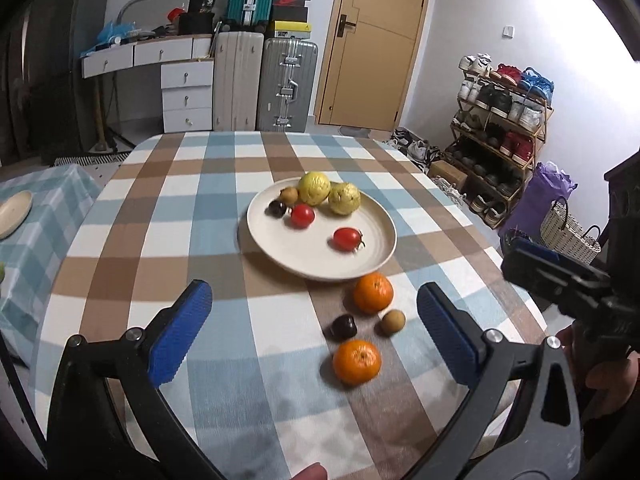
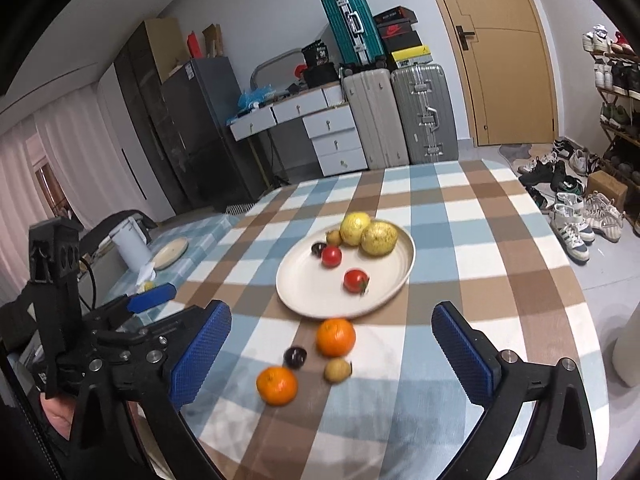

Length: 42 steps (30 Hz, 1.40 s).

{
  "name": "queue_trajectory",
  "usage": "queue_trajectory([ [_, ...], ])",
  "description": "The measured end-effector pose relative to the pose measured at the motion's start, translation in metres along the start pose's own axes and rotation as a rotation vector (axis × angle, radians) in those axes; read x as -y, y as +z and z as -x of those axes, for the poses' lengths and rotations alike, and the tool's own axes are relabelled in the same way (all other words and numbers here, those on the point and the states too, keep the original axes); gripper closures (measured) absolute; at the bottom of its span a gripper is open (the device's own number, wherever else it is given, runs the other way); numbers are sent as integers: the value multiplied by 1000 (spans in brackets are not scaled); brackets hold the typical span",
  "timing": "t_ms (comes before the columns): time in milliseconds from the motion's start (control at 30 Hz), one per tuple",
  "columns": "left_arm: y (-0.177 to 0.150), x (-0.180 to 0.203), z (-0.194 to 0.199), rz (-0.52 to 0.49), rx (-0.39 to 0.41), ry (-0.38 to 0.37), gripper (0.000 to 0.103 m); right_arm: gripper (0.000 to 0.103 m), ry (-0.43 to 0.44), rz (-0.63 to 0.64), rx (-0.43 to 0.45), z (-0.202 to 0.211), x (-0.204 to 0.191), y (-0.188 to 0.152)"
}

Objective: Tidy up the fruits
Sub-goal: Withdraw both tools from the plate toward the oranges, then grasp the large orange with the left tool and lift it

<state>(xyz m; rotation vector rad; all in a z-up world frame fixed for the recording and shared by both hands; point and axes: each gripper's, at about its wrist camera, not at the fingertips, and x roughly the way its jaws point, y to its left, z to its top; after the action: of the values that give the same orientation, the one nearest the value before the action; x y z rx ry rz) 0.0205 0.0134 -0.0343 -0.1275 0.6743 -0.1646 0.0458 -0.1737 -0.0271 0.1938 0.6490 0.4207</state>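
At the near edge of the checked surface (image 1: 168,208), both claws stand wide open with nothing between their blue pads: the left claw (image 1: 314,326) in its own view, the right claw (image 2: 331,348) in its own. Each view cuts off its claw's black arms at the bottom edge. A fingertip (image 1: 308,473) pokes in at the bottom of the left view — the rest of that hand is out of frame.

Just beyond the pads four loose fruits lie together on the cloth: a near orange (image 1: 357,361), a dark plum-like fruit (image 1: 343,327), a small brown fruit (image 1: 393,322) and a far orange (image 1: 373,293), which sits just at the plate's near rim. The small ones are blurred, so their kind is hard to tell.

Toward the middle of the surface rests the cream plate (image 1: 316,258). It holds two red tomatoes (image 1: 347,239), two yellow-green fruits (image 1: 314,188) at its far rim, and beside them a small brown fruit and a dark one, partly hidden behind each other.

At the far left, a second plate (image 1: 14,213) on a neighbouring checked surface is cut by the frame.
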Motion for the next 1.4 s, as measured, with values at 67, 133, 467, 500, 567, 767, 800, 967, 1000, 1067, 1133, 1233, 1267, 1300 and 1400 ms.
queue_trajectory([
  [67,-5,-1,2,6,-2,7,1,1,-2,11,-14,-2,-2,-6],
  [133,-9,-1,5,8,-7,1,1,1,-3,22,-21,-2,-5,-11],
  [467,-22,14,-6,-49,-63,-7,1,0,-44,40,-67,-10,-4,-23],
  [500,-23,15,-9,-51,-73,-9,1,0,-48,41,-68,-11,-4,-23],
  [567,-25,17,-14,-53,-90,-12,1,0,-57,41,-69,-11,-3,-23],
  [767,-32,20,-31,-55,-153,-11,1,0,-67,27,-84,-14,1,-22],
  [800,-34,20,-35,-57,-168,-4,1,0,-72,25,-86,-14,2,-21],
  [967,-42,22,-59,-58,-252,4,1,0,-78,-12,-84,-11,9,-18],
  [1000,-43,22,-66,-55,-270,8,1,0,-76,-19,-73,-8,11,-16],
  [1067,-46,23,-72,-54,-283,5,1,0,-75,-27,-57,-4,13,-14],
  [1133,-47,25,-81,-57,-295,16,1,0,-69,-39,-52,-3,15,-13],
  [1233,-49,28,-88,-63,-311,20,1,0,-66,-45,-66,-4,16,-13],
  [1267,-50,29,-90,-67,-315,20,1,0,-66,-43,-70,-5,15,-13],
  [1300,-50,30,-92,-70,-315,22,1,0,-66,-40,-72,-5,15,-13],
  [1400,-50,32,-94,-71,-313,17,9,0,-62,-32,-69,-3,12,-13],
])
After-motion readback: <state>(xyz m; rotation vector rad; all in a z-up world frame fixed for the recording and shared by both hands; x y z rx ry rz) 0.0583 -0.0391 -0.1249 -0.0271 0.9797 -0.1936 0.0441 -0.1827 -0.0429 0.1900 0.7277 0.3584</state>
